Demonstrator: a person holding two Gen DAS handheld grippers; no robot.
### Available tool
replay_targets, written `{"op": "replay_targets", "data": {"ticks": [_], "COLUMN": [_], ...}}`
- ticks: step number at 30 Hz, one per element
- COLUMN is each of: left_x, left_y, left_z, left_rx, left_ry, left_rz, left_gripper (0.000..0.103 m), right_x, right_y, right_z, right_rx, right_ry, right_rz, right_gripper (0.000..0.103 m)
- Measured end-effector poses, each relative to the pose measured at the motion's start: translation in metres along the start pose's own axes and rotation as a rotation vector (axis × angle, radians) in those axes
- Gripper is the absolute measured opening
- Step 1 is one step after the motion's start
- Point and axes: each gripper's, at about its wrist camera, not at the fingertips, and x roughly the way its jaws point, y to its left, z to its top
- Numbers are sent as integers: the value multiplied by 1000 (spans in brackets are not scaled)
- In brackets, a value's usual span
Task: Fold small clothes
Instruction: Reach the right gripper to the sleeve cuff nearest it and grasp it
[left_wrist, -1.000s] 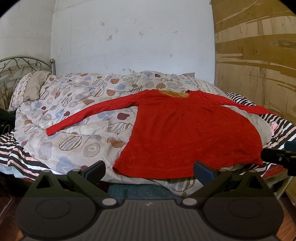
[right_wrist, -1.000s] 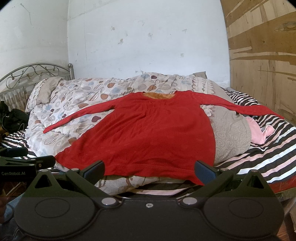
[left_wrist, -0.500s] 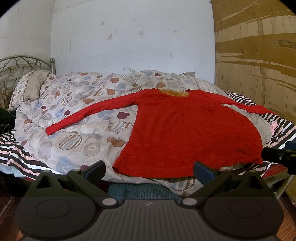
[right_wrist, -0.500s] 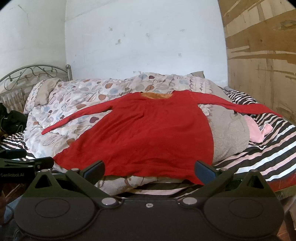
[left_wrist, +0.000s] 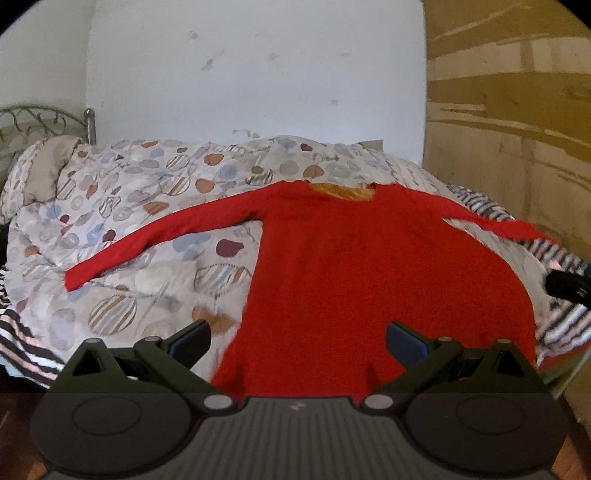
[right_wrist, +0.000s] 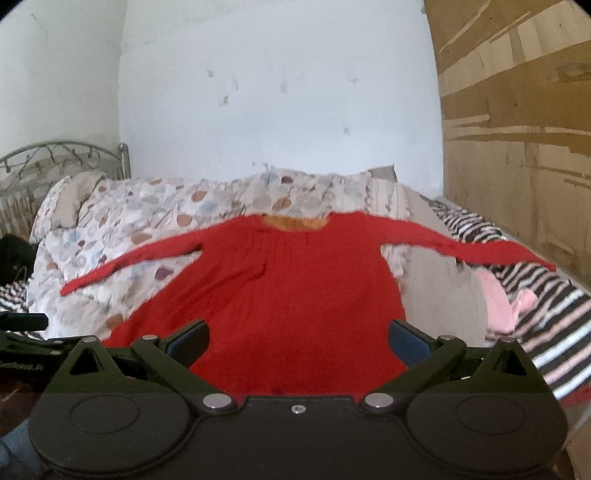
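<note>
Both views are blurred; the left gripper (left_wrist: 297, 341) hides the red top's (left_wrist: 369, 266) hem. Both it and the right gripper (right_wrist: 298, 341) gape empty before the flat, long-sleeved top.

White scuffed wall (left_wrist: 258, 74); plywood panel (left_wrist: 509, 110) right; metal headboard (right_wrist: 55, 162) left.

bed (left_wrist: 22, 343) w/ striped sheet, patterned duvet (left_wrist: 147, 206) over it, red top (left_wrist: 369, 280) spread flat on duvet
</note>
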Motion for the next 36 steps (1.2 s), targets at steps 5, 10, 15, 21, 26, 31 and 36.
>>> {"op": "replay_targets", "data": {"ticks": [5,10,15,21,26,31,36], "left_x": [39,83,130,180,214,231,227], "left_y": [5,4,-5,-22,-41,-50,-51], "left_z": [29,51,56,63,61,33,17], "left_rx": [-11,8,9,-4,20,34,30], "left_ry": [11,24,52,69,89,88,20], "left_rz": [39,63,84,53,40,-16,-13], "left_gripper": [103,103,103,103,103,103,103], "right_x": [21,53,78,103,120,118,135], "right_y": [-21,-63,-110,-145,-180,-206,-235], "right_z": [8,12,-5,-19,-23,-12,17], "right_rx": [4,105,337,372,470,494,452], "right_ry": [-22,-1,27,39,41,-115,-162], "right_rz": [-68,-154,-212,-272,-264,-243,-308], "right_gripper": [103,103,103,103,103,103,103]}}
